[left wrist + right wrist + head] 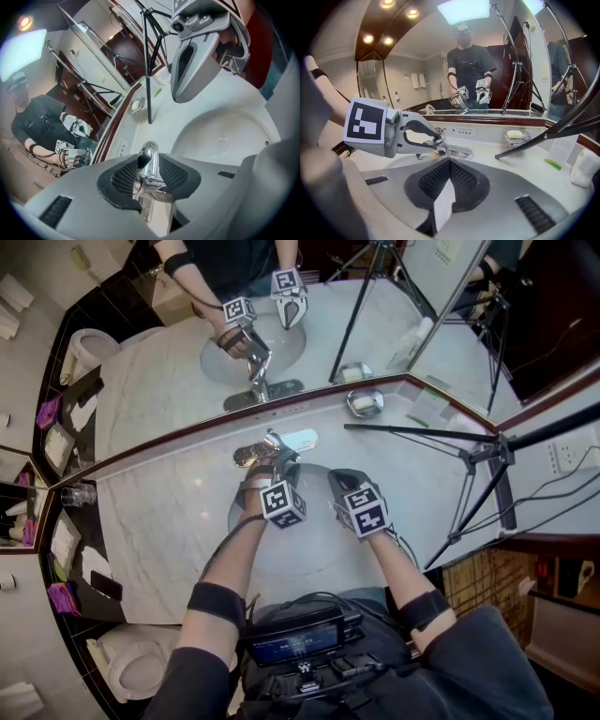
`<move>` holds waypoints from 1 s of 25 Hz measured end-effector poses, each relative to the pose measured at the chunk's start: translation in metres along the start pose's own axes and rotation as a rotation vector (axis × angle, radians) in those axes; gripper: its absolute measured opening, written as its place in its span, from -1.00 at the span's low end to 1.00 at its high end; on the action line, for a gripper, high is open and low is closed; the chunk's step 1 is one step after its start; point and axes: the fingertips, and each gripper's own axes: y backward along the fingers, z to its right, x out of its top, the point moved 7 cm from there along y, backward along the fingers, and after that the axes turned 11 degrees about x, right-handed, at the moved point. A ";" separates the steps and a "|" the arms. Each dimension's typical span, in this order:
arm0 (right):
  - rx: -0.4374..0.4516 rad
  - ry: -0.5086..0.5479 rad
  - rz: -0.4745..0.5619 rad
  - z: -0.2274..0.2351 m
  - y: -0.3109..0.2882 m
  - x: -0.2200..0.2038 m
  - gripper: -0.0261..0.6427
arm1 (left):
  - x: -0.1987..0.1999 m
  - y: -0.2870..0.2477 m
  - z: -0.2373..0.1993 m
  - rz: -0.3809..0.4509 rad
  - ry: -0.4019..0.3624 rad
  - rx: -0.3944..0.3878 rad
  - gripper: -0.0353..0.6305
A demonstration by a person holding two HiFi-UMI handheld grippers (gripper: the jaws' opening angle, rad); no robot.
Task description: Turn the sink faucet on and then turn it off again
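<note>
Left gripper point(272, 457) on the faucet point(274, 441) at a bathroom washstand

The chrome faucet stands at the back rim of the white sink point(305, 554), and the left gripper's fingers pinch its lever point(144, 158) from both sides. The right gripper point(449, 161) hangs over the basin just beside it, fingers pressed together on nothing. The surface point(159, 512) is pale veined marble, edged behind by a dark-framed mirror point(169, 362) that reflects the person and both grippers. A soap dish point(365, 402) sits on the ledge to the right, a black tripod point(478, 460) stands beyond it, and a toilet point(141, 671) shows at lower left.
</note>
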 end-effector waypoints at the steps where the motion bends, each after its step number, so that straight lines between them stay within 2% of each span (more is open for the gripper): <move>1: -0.001 0.003 0.002 0.001 0.001 0.001 -0.87 | 0.000 0.002 -0.002 0.000 0.014 0.003 -0.53; 6: -0.002 0.013 0.007 0.003 0.004 0.005 -0.87 | -0.001 0.020 -0.011 0.025 0.078 0.033 -0.62; 10: 0.003 0.028 0.017 0.000 0.005 0.011 -0.87 | -0.006 0.048 -0.028 0.055 0.180 0.067 -0.89; 11: 0.005 0.033 0.020 -0.001 0.006 0.013 -0.86 | -0.008 0.055 -0.032 0.060 0.216 0.068 -0.89; 16: 0.019 0.067 0.034 -0.007 0.009 0.026 -0.86 | -0.019 0.092 -0.050 0.085 0.452 0.079 -0.89; 22: 0.051 0.100 0.035 -0.018 0.013 0.034 -0.86 | -0.033 0.139 -0.060 0.137 0.783 0.079 -0.89; 25: 0.073 0.117 0.030 -0.022 0.013 0.033 -0.86 | -0.048 0.162 -0.059 0.151 0.920 0.097 -0.89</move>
